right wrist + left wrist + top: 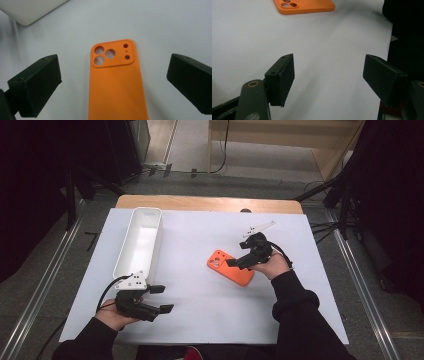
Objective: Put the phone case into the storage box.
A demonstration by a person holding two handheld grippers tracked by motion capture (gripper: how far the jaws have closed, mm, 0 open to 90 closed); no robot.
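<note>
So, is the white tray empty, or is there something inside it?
Empty. In the high view the long white tray shows a bare inside, and the orange phone case lies outside it on the table.

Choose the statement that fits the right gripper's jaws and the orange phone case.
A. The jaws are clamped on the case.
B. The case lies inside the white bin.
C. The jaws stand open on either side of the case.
C: the right gripper has its jaws spread apart, with the orange phone case lying flat on the table between them, untouched.
</note>
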